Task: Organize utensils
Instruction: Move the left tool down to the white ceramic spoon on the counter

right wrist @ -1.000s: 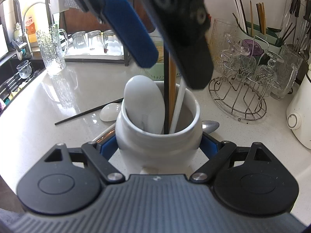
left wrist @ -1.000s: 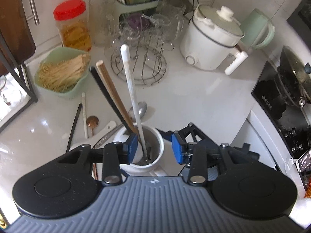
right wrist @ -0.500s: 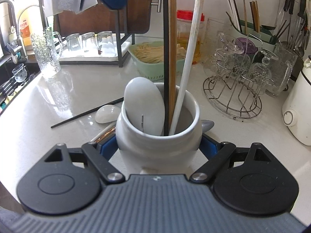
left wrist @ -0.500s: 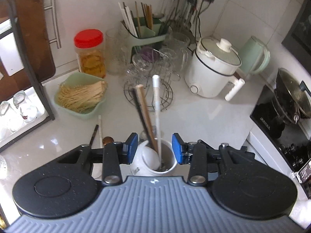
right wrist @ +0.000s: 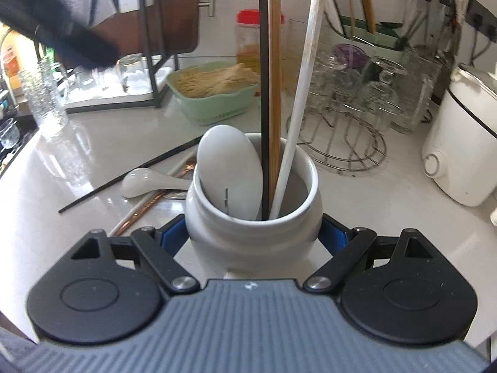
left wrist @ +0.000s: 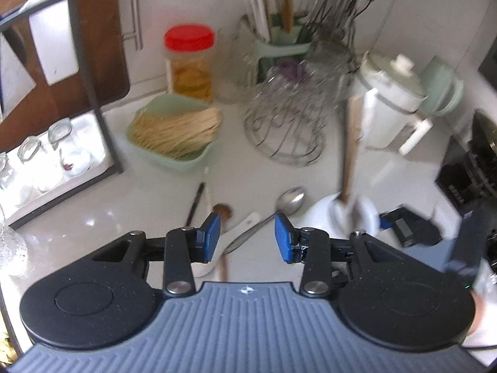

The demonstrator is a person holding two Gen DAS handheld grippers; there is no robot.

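**Utensil crock held at the counter, loose cutlery nearby**

Left wrist view: left gripper hangs above the glossy white counter, angled downward, its blue pads parted and gripping nothing. Below the gap lie a polished metal spoon, a white ceramic spoon, a copper-toned spoon and a thin black chopstick. To the right stands the white ceramic crock, blurred, with a wooden stick rising from it. Behind are a pale green basket of dry noodles, a red-lidded jar and a wire glass rack.

Right wrist view: right gripper points down and forward, its blue pads pressed against both sides of the smooth, rounded crock, grasping it. Inside stand a broad white spoon bowl, a black chopstick, a wooden chopstick and a white chopstick, all leaning near upright. Left of the crock, on the counter, lie the white ceramic spoon, another black chopstick and a copper handle. A white cooker sits far right.
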